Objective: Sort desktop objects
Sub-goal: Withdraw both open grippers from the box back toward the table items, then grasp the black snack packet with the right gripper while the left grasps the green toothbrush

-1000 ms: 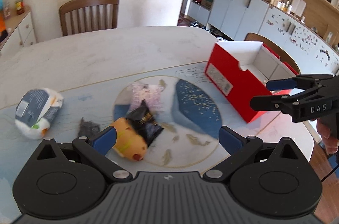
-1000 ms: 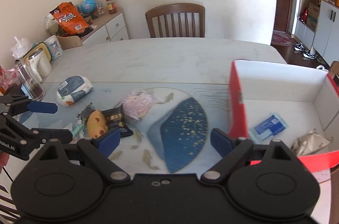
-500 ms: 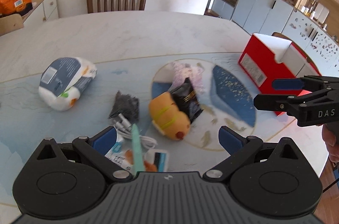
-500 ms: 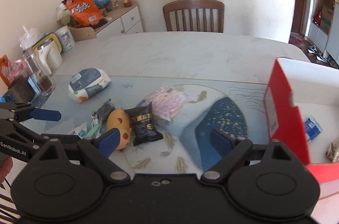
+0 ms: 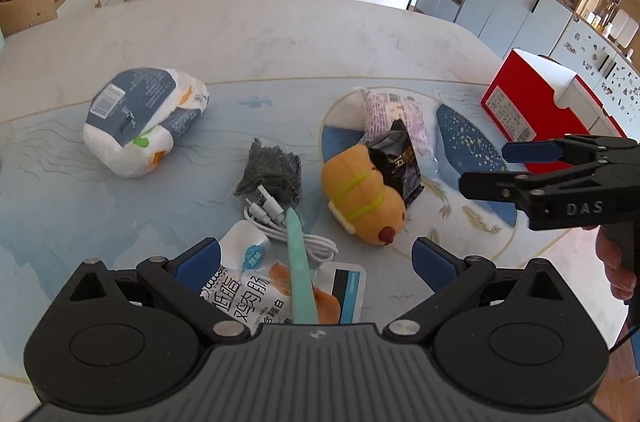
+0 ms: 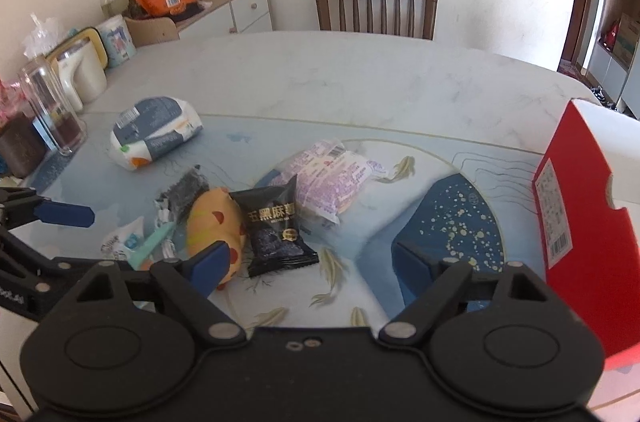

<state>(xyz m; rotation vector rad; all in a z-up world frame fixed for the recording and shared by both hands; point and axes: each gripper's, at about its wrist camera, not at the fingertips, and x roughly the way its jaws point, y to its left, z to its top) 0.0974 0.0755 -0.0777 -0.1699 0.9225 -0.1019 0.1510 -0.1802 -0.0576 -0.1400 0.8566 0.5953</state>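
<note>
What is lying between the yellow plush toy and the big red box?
In the right wrist view, a black snack packet leans on the yellow plush toy; then bare blue mat until the red box.

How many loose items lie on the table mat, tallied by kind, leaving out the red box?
Sealed food packets: 3 (black sesame snack, pale pink packet, chicken breast packet)
Tissue packs: 1
Plush toys: 1, orange
Cables: 1, white
Dark mesh bundles: 1
Mint-green sticks: 1
Total: 8
</note>
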